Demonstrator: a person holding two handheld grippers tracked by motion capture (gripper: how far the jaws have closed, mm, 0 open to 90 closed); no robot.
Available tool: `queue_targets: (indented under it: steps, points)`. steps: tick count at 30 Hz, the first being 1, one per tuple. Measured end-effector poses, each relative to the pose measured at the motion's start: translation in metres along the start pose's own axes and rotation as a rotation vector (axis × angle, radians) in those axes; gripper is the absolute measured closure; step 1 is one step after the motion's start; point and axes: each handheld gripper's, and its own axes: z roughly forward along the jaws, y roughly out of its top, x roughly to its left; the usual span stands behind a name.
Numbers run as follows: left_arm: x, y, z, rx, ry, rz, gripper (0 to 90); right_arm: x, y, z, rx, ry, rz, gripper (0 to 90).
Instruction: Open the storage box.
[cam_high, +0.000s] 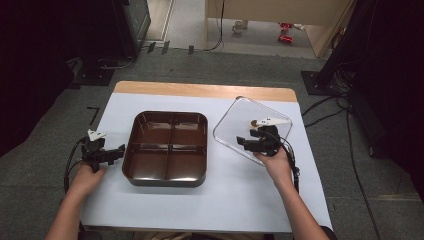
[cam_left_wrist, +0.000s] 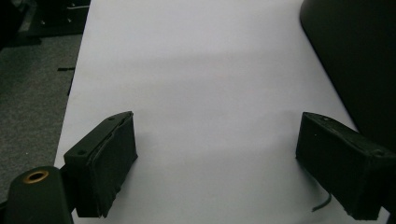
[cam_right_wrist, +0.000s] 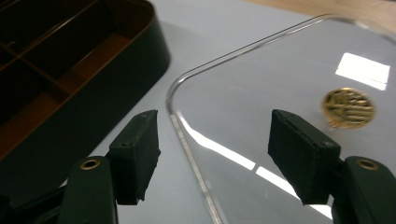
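A dark brown tray (cam_high: 165, 181) with several compartments, all bare, sits mid-table. To its right a clear lid (cam_high: 235, 120) with rounded corners lies turned at an angle on the white cover, and it carries a round gold sticker (cam_right_wrist: 349, 107). My right gripper (cam_high: 244, 143) hovers over the lid's near-left edge. In the right gripper view the gripper (cam_right_wrist: 212, 149) is open, and the lid (cam_right_wrist: 280, 70) runs its rim below the gap without touching either pad. My left gripper (cam_high: 119, 151) rests just left of the tray. In the left gripper view it (cam_left_wrist: 215, 163) is open with nothing between its jaws.
A white cover (cam_left_wrist: 201, 70) spreads over the wooden table (cam_high: 200, 90), whose far edge shows bare wood. The tray's dark wall (cam_left_wrist: 359, 60) stands close to the left gripper's right side. Grey carpet, cables and dark equipment stands surround the table.
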Motion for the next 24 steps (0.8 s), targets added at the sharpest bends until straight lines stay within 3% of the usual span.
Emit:
queue_targets:
  steps: [6,12,19,24]
  points:
    - [0.000,0.000,0.000,0.000,0.000,0.000,12.2,0.019,-0.016,0.003,-0.005,0.027,-0.062,33.9]
    - [0.000,0.000,0.000,0.000,0.000,0.000,12.2,0.032,-0.027,0.007,0.002,0.044,-0.091,34.3]
    - [0.000,0.000,0.000,0.000,0.000,0.000,12.2,0.044,-0.042,0.022,0.045,0.072,-0.121,36.7]
    - [0.000,0.000,0.000,0.000,0.000,0.000,12.2,0.051,-0.051,0.036,0.093,0.039,-0.186,36.8]
